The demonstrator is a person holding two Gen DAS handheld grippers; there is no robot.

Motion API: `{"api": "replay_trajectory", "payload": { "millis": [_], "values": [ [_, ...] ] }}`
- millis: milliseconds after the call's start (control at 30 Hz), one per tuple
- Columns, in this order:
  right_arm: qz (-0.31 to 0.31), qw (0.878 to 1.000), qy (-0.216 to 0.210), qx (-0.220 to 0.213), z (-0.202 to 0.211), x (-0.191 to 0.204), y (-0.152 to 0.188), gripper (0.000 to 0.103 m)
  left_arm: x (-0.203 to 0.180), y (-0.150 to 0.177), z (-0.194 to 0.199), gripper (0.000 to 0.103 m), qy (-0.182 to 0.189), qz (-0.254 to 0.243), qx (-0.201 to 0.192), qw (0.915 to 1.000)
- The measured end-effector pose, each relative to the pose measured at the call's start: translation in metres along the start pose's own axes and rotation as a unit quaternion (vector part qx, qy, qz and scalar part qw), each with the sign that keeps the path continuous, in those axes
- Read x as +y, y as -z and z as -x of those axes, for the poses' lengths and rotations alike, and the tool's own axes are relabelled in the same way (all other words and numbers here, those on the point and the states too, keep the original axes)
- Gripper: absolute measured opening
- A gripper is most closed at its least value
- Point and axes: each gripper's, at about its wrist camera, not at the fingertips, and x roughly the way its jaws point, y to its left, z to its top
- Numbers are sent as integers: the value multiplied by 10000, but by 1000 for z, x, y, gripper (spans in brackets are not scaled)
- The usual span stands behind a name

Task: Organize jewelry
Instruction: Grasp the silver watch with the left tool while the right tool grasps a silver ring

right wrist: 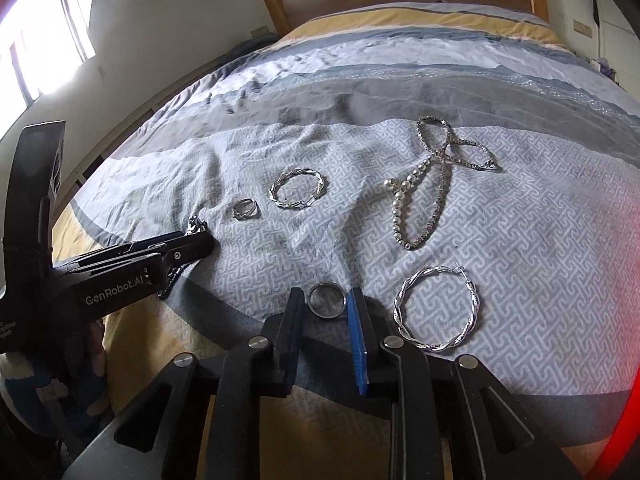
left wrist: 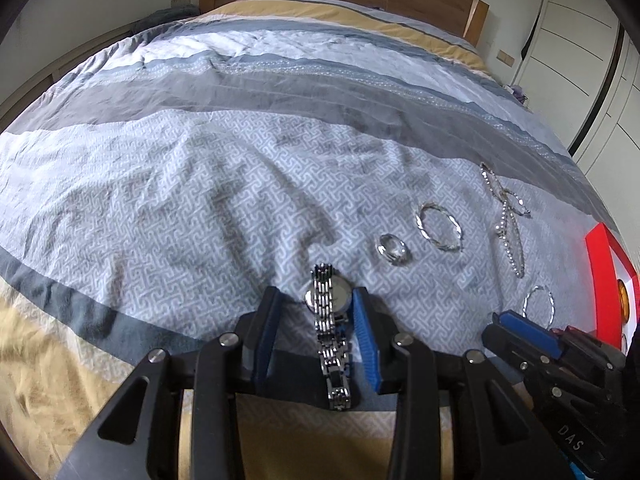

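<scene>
Silver watch (left wrist: pixel 330 320) and twisted silver hoops (right wrist: pixel 436 308) lie on a bedspread (left wrist: pixel 200 184) banded grey, white and mustard with a grey-white key pattern, beside a red box (left wrist: pixel 608 276).

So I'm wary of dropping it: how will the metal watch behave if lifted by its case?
The watch band is linked, so it likely droops. Polished steel may slip between the left gripper pads; probably heavy for its size.
</scene>
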Motion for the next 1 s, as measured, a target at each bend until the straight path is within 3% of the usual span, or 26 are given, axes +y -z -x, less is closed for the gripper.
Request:
{"api": "replay_trajectory", "payload": {
  "millis": [67,167,500,767,1000],
  "values": [
    [16,10000,8,-22,0,0,0,21,0,0,0,33,4,-14,-14,10000],
    [26,10000,21,-75,1,0,1,21,-1,1,3,23,-12,-62,-46,10000],
    [-53,9993,-35,-355,35,8,6,20,-3,12,37,23,39,-103,-122,9999],
    [-100,9981,28,-604,90,20,11,20,-19,21,88,23,183,-266,-264,9991],
    [-253,9957,343,-820,153,5,33,20,-62,29,126,23,542,-486,-352,9967]
  ]
}}
